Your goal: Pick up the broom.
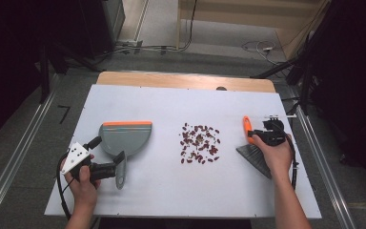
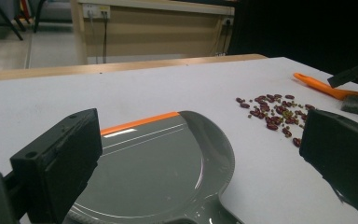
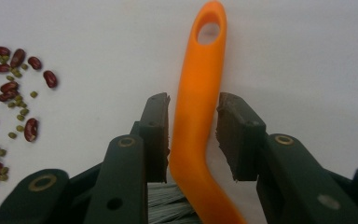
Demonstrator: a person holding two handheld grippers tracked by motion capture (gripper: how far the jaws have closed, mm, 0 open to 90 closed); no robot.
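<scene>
A grey dustpan with an orange lip lies at the left of the white table, its handle pointing toward me. My left gripper is open, its jaws wide on either side of the pan's rear; the left gripper view shows the dustpan between them, untouched. A brush with an orange handle and grey bristles lies at the right. My right gripper is shut on that handle, pads against its sides. Red and green beans are scattered mid-table.
The white tabletop has bare room in front of the beans and behind them. A wooden strip runs along its far edge. Metal rails flank both sides. A black cable trails from the left gripper.
</scene>
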